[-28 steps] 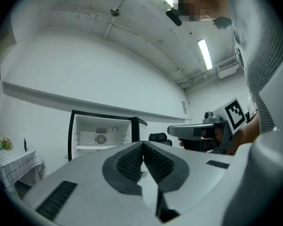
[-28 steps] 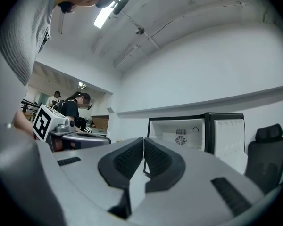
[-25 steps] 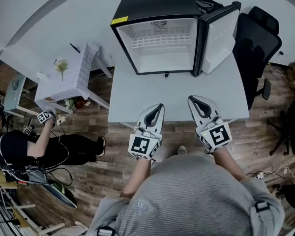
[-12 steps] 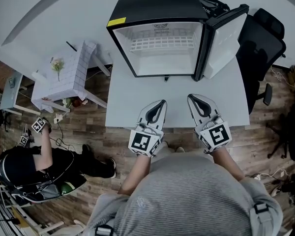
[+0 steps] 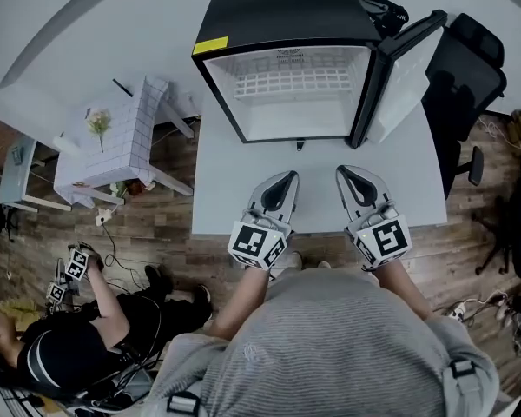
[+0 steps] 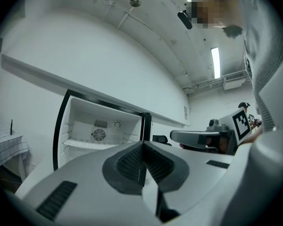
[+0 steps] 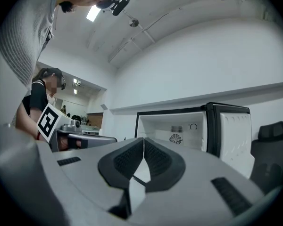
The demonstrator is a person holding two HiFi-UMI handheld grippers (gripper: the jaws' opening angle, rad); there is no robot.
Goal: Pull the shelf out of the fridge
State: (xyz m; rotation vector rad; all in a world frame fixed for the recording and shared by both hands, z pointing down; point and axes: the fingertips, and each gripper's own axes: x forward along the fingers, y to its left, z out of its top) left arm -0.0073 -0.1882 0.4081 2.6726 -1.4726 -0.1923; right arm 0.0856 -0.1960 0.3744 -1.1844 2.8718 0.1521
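Left gripper (image 5: 286, 179) hovering, jaws pressed together on nothing, right gripper (image 5: 346, 174) likewise closed and empty, white wire shelf (image 5: 293, 83) sitting inside the open fridge (image 5: 278, 11) at 12 o'clock

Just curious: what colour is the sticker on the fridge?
Yellow; the sticker shows best in the head view.

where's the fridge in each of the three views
Head view: the fridge is at top centre, its open front facing the person.
Left gripper view: the fridge is left of centre.
Right gripper view: the fridge is right of centre.
Shared landmark: the door, swung open at the fridge's right edge in all three views.
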